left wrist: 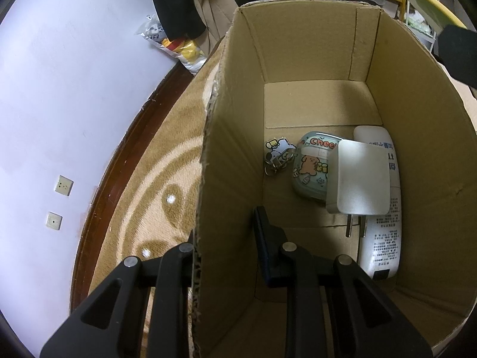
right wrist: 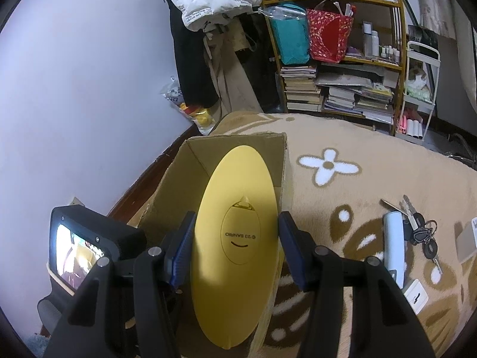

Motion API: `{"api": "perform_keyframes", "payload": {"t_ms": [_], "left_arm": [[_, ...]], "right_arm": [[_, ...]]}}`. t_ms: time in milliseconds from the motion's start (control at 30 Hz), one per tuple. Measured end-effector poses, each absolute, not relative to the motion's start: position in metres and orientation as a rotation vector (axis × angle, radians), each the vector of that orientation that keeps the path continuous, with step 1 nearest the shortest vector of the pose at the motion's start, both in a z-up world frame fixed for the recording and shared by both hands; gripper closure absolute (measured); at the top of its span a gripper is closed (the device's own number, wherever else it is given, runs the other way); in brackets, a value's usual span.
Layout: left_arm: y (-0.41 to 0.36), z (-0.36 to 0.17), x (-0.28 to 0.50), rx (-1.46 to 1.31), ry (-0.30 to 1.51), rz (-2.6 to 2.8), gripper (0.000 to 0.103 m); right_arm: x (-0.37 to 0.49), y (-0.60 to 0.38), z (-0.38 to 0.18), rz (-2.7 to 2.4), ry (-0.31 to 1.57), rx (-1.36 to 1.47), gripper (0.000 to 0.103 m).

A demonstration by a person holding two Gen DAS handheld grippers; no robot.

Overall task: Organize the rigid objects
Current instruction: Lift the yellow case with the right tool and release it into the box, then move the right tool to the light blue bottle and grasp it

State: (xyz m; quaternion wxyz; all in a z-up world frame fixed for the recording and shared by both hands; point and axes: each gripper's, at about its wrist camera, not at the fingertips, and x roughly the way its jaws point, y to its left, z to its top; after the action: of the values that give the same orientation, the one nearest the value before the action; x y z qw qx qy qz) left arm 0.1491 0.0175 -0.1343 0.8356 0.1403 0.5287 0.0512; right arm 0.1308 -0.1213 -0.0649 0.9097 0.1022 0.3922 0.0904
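Cardboard box point(left wrist: 313, 59) stands open on the patterned rug point(left wrist: 155, 161), by the wall. Left gripper point(left wrist: 226, 256) straddles the box's left wall: 1 finger outside at 7 o'clock in the left wrist view, the other inside, so it's clamped on that wall, prob. to steady the box and keep the mouth open for drops. Inside already, on the floor of the box: cartoon keychain point(left wrist: 278, 156) at center, printed earbud-type case point(left wrist: 313, 165) just beside it at 3 o'clock, white plug adapter point(left wrist: 359, 179) lying partly over the case and over a long white printed device point(left wrist: 384, 238) that runs along the right wall. They sit bunched toward the right, leaving the far end of the floor bare.

Right gripper point(right wrist: 235, 238) holds a yellow oval disc point(right wrist: 235, 232) edge-on btwn its 2 blue pads, underside w/ a printed label facing the camera. Disc sits over the box, 12 o'clock in the right wrist view, which looks like the carry-in step; held by the rim since it's thin and flat.

Not yet sorted, on the rug at 3 o'clock of that view: white tube point(right wrist: 393, 244), key bunch point(right wrist: 423, 232) touching it, small white tag point(right wrist: 416, 295) near the tube's lower end.
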Motion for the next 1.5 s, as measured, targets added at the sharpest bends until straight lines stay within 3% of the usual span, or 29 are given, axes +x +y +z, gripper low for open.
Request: {"api": "perform_keyframes", "payload": {"t_ms": [433, 500, 567, 933, 1500], "left_arm": [[0.017, -0.134, 0.149, 0.3, 1.119, 0.109, 0.08], [0.018, -0.133, 0.15, 0.295, 1.121, 0.108, 0.08], [0.018, -0.133, 0.15, 0.297, 1.121, 0.108, 0.08], [0.016, -0.132, 0.15, 0.3, 1.122, 0.11, 0.08], [0.015, -0.132, 0.15, 0.303, 1.124, 0.111, 0.08]], "right_arm": [[0.129, -0.128, -0.059, 0.185, 0.793, 0.253, 0.044], [0.127, -0.134, -0.058, 0.172, 0.791, 0.261, 0.034], [0.127, -0.14, -0.056, 0.138, 0.78, 0.254, 0.019], [0.133, -0.189, -0.069, -0.016, 0.805, 0.257, 0.0], [0.139, -0.24, -0.121, -0.207, 0.9, 0.187, 0.0]]}}
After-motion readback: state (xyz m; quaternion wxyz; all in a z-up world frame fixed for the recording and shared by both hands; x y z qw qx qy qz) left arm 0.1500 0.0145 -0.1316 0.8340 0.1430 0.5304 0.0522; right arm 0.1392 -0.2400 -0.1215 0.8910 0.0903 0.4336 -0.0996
